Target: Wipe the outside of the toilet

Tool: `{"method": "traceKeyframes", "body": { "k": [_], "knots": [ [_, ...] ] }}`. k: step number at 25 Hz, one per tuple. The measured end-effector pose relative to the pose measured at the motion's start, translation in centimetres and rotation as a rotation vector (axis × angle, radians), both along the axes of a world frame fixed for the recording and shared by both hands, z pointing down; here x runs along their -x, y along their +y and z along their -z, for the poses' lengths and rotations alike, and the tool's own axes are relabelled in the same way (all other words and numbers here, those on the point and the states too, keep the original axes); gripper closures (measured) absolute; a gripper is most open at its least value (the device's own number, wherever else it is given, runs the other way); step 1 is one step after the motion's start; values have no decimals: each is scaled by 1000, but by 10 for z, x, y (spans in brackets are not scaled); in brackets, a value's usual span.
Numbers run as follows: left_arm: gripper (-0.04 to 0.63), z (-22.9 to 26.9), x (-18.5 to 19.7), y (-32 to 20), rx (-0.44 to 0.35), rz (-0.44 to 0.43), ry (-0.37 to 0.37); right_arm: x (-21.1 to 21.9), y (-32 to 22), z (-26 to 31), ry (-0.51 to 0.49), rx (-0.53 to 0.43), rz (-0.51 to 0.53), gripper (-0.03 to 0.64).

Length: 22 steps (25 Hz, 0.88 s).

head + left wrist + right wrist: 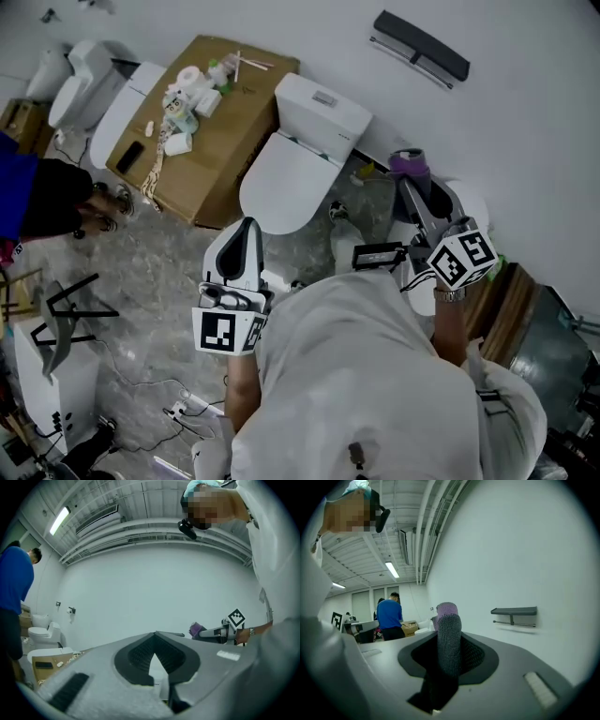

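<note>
White-clad torso (375, 375) of person fills foreground. White ceramic toilet (298, 155) ahead at wall, lid down, untouched. Right gripper (407, 185) right of toilet, clamped on purple-grey fuzzy cloth (410, 164). Left gripper (246, 227) in front of toilet bowl, jaws together, empty. Brown cardboard box (225, 131) just left of toilet. Step, likely: approach, no wiping yet. Next: swing cloth over to toilet, press flat on tank side.

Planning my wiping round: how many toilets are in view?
3. One toilet stands centre at the wall; a second toilet and a third toilet lie upper left, beside the cardboard box. A white shape under the right gripper may be another.
</note>
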State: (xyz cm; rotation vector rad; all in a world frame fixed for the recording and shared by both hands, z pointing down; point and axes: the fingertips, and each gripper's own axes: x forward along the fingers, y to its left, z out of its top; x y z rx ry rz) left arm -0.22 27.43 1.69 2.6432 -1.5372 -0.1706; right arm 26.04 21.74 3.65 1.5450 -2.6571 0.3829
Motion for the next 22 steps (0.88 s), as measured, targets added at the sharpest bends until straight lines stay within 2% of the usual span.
{"method": "traceKeyframes", "body": {
  "k": [6, 11, 16, 19, 22],
  "knots": [
    [591, 0, -18, -95, 21, 137, 13, 0, -134, -9, 135, -12, 227, 499],
    [591, 6, -34, -168, 28, 265, 35, 8, -235, -12, 162, 10, 404, 499],
    [591, 5, -49, -216, 48, 386, 53, 38, -308, -21, 299, -36, 612, 499],
    [591, 6, -54, -238, 49, 430, 53, 60, -339, -27, 372, -72, 711, 499],
    [591, 2, -57, -259, 54, 456, 61, 82, -369, -40, 402, -67, 778, 499]
  ]
}}
